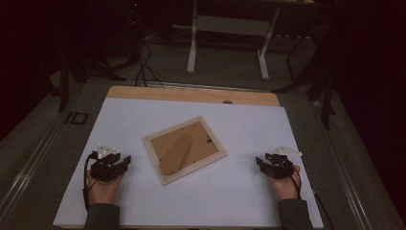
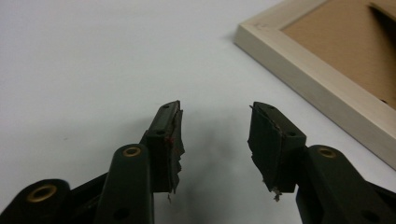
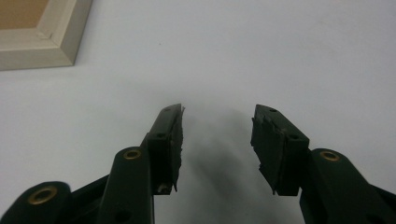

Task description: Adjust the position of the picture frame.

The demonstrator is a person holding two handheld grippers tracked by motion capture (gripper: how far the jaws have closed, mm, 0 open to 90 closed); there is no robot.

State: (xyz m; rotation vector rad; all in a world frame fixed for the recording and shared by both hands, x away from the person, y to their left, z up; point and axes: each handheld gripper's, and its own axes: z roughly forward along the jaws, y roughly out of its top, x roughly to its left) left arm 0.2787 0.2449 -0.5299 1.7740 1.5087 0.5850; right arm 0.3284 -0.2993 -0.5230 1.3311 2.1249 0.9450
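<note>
A pale wooden picture frame lies face down in the middle of the white table top, its brown back board and folded stand facing up. My left gripper rests on the table to the frame's left, jaws open and empty. In the left gripper view the gripper stands open with the picture frame's edge to the upper right. My right gripper rests to the frame's right, open with nothing between its jaws. The right gripper view shows the gripper and the picture frame's corner at the upper left.
The white table top has a bare wooden strip along its far edge. Beyond it, on the dark floor, stand a white table base and cables. Dark stands rise at both sides.
</note>
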